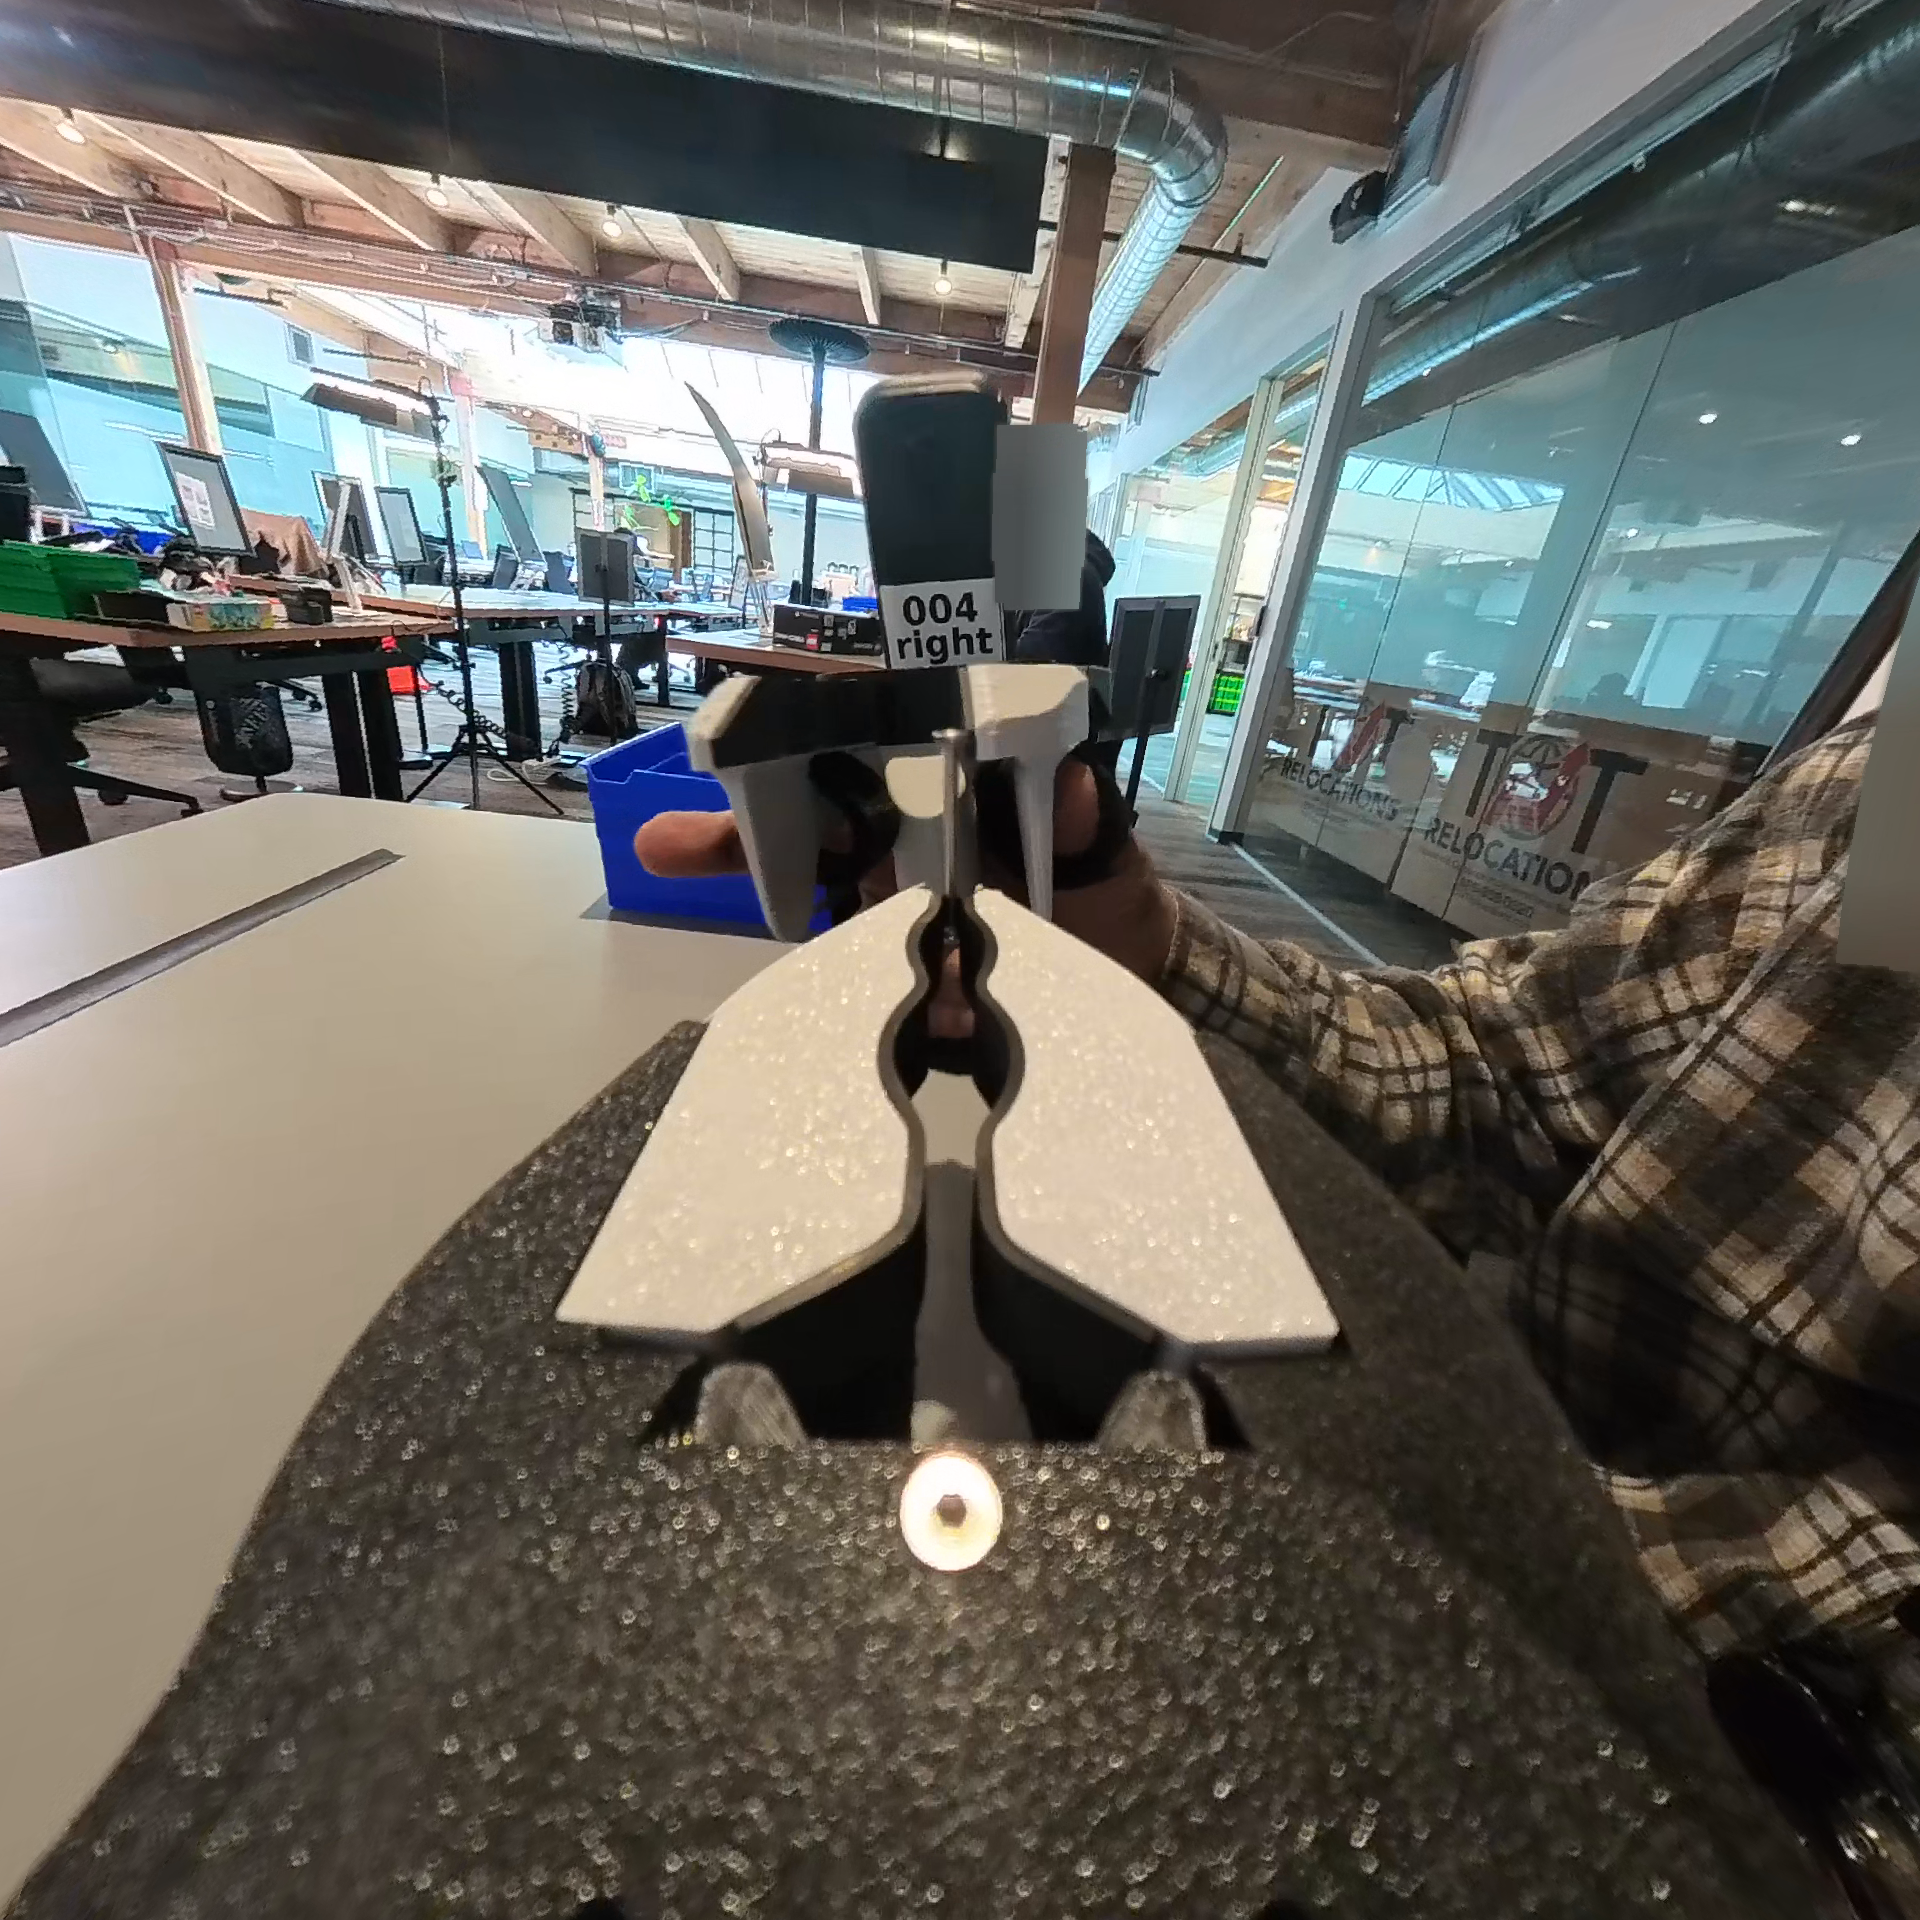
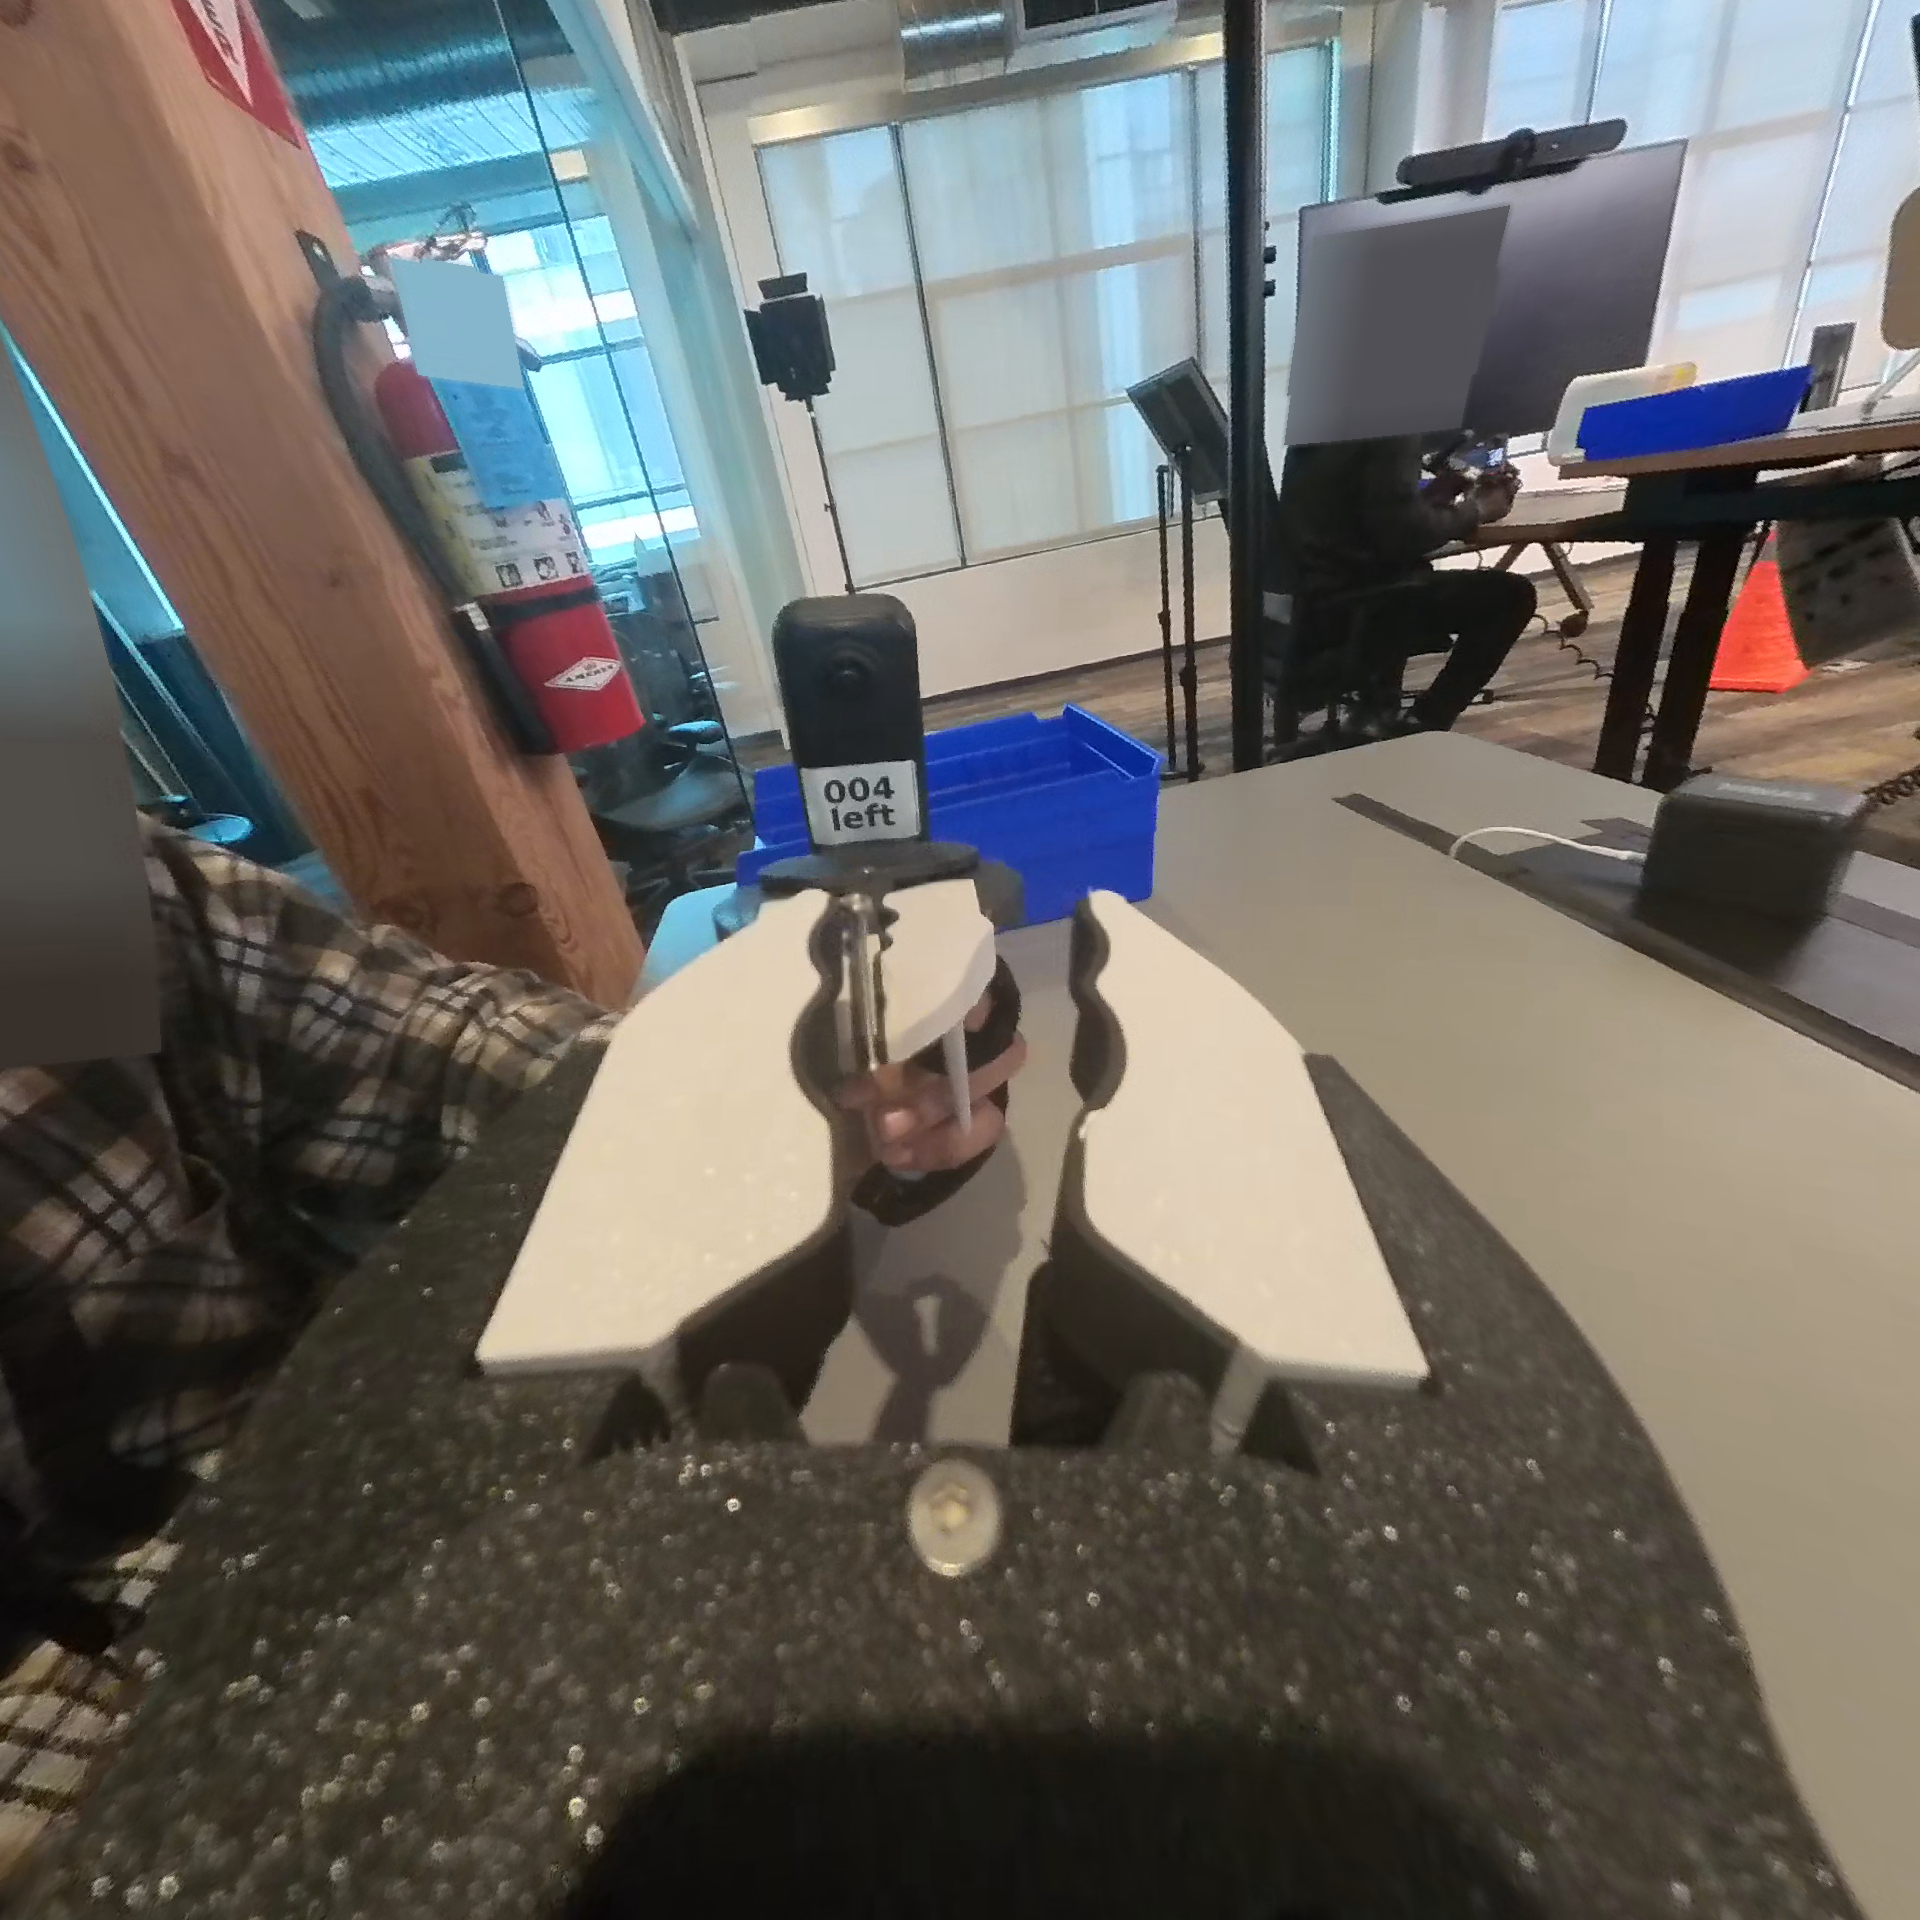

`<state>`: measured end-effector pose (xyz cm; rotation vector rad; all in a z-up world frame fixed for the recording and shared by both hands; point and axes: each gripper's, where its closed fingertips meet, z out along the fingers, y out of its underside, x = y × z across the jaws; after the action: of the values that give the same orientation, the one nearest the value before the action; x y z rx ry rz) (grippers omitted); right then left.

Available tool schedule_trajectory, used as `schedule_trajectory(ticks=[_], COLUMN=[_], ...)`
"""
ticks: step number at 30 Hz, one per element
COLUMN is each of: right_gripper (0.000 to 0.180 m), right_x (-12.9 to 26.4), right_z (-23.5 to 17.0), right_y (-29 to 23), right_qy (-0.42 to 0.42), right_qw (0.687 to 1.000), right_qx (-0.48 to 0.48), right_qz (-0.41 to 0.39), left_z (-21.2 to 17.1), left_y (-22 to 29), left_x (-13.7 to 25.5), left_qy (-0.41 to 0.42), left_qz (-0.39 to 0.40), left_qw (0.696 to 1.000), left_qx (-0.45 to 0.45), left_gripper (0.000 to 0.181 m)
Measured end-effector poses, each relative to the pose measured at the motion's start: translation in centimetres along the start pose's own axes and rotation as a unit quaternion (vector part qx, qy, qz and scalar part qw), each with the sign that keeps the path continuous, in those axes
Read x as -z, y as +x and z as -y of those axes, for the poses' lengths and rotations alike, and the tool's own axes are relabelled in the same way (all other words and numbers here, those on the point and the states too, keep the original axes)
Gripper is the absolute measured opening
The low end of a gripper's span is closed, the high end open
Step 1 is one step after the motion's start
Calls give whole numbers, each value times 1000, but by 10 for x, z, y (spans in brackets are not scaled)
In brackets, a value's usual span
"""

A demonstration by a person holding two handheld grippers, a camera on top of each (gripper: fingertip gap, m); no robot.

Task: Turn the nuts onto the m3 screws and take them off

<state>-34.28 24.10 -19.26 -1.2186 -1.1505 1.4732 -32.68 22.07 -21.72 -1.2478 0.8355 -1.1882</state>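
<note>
- Spreading under both views is a grey table (image 1: 260,1039), held above by two grippers that face each other.
- A blue bin (image 2: 1039,810) sits at the table's far edge, just behind the grippers; a dark box (image 2: 1745,852) with a white cable rests on a dark strip in the table.
- A plaid sleeve (image 1: 1558,1091) reaches in from the side in both views.
- The left gripper (image 1: 951,920) is closed almost fully, its white fingers (image 1: 810,1091) pinching the lower end of a screw.
- The right gripper (image 2: 977,1013) stands wide apart and grasps nothing; the left gripper's tips sit in its gap.
- The screw (image 1: 953,821) is thin and silvery, standing upright out of the left gripper's tips, its flat head on top, just in front of the right gripper's body.
- A small dark bit sits on the shaft between the left tips; whether it is a nut cannot be told.
</note>
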Motion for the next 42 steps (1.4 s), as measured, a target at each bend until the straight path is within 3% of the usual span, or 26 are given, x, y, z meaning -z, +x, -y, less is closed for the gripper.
schedule_trajectory(ticks=[9, 18, 24, 32, 35, 42], right_gripper=[41, 42, 34, 6, 5, 5], right_x=[2, 17, 1, -11, -12, -8], right_z=[1, 8, 4, 0, 0, 1], right_y=[-5, 3, -2, -4, -6, -21], right_qy=[4, 63, 43, 37, 30, 4], right_qw=[1000, 977, 962, 968, 971, 993], right_qx=[3, 12, 61, 61, 75, 87], right_qz=[-15, -204, -262, -240, -226, -79], left_z=[1, -1, -1, 1, 2, 2], left_y=[0, -9, -10, -9, -8, 4], left_x=[0, 2, 2, 3, 3, -1], left_qy=[2, -1, 1, 3, 3, 3], left_qz=[4, 35, 43, 41, 37, -6], left_qw=[1000, 999, 999, 999, 999, 1000], left_qx=[-2, -6, -6, -6, -7, -9], left_gripper=[2, 2, 2, 2, 2, 2])
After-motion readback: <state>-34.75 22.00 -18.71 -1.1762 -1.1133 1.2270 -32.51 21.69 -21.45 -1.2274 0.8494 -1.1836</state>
